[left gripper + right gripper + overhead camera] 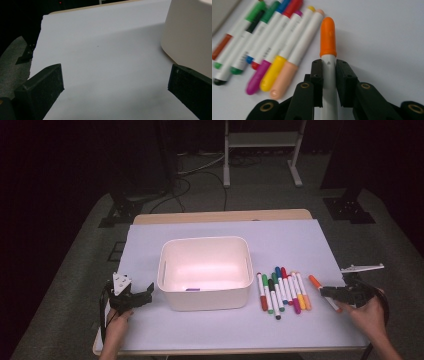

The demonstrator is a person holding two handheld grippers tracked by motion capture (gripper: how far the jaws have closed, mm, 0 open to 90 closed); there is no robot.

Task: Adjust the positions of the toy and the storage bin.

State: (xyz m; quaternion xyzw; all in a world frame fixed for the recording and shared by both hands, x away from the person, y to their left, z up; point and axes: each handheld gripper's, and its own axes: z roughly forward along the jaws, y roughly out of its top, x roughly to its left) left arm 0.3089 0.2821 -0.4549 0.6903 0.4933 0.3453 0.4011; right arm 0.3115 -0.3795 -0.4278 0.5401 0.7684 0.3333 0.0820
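Marker pickup beside a sorting bin

Right gripper (329, 75) has its two black jaws closed on the white barrel of an orange-capped felt marker (328, 40), just behind the cap. The grip sits near one end, probably because this marker lies apart from the row and that end is free to reach. To the left of the jaws lies the row of loose coloured markers (269, 50), side by side on the pale lilac table cover (387, 37). Left gripper (115, 82) hovers with jaws wide apart and nothing between them; the white plastic bin (190, 35) stands just beyond its right jaw, likely waiting to steady it. From the high view, the bin (205, 270) reveals a small purple item (192, 289) inside.
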